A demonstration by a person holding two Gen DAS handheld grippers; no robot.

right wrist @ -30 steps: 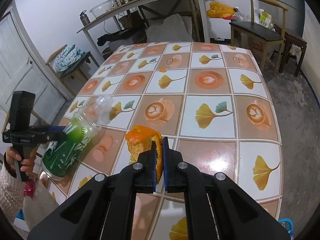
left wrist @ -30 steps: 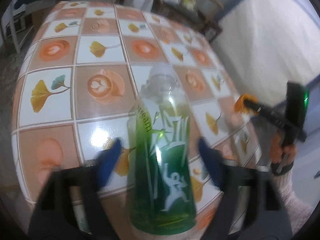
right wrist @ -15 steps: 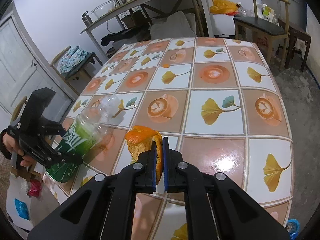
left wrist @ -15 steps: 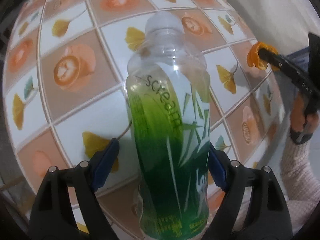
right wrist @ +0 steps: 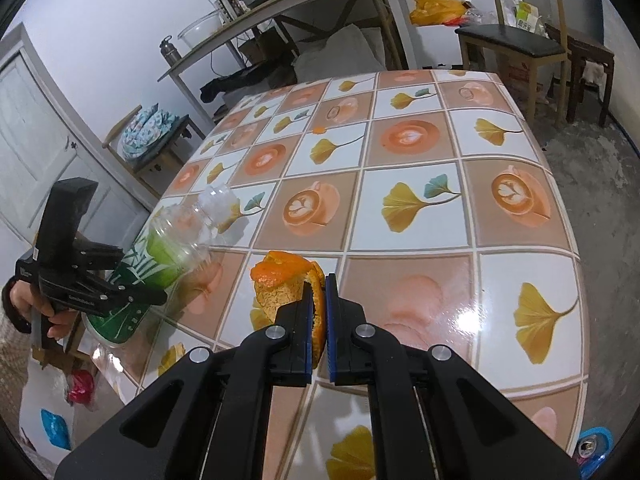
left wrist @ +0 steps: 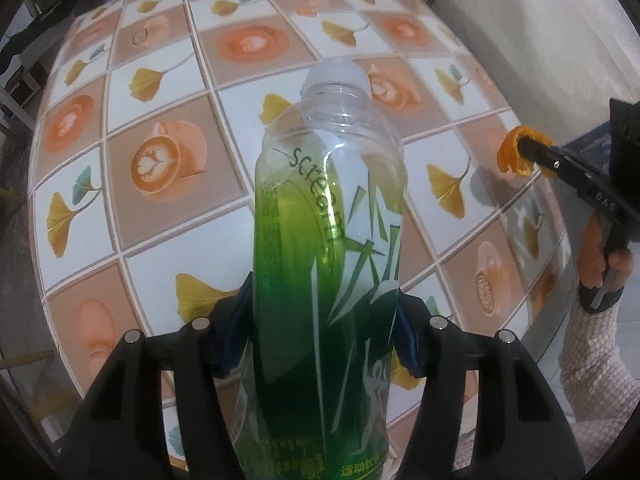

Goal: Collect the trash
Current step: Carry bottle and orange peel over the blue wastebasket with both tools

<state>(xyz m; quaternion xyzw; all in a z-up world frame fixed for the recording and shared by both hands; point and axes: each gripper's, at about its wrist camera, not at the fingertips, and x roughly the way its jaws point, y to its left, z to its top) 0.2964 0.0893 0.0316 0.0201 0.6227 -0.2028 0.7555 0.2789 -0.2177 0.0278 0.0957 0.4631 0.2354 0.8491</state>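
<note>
My left gripper (left wrist: 326, 330) is shut on a clear plastic bottle (left wrist: 328, 264) with a green label and a white cap, held above the tiled table (left wrist: 168, 208). The bottle also shows in the right wrist view (right wrist: 168, 252), held by the left gripper (right wrist: 132, 296) at the table's left edge. My right gripper (right wrist: 319, 320) is shut on a piece of orange peel (right wrist: 286, 280) just above the table. The peel shows in the left wrist view (left wrist: 514, 152) at the tip of the right gripper (left wrist: 528, 148). A small orange scrap (right wrist: 319, 129) lies farther back on the table.
A white bag with red and blue items (right wrist: 56, 412) sits low beside the table's left edge. Chairs (right wrist: 516, 40) and a long side table (right wrist: 280, 8) stand behind. A blue object (right wrist: 596, 444) lies on the floor at bottom right.
The left gripper has lifted and tilted the bottle more upright and closed firmly on it. The right gripper still holds the peel, slightly higher and farther over the table.
</note>
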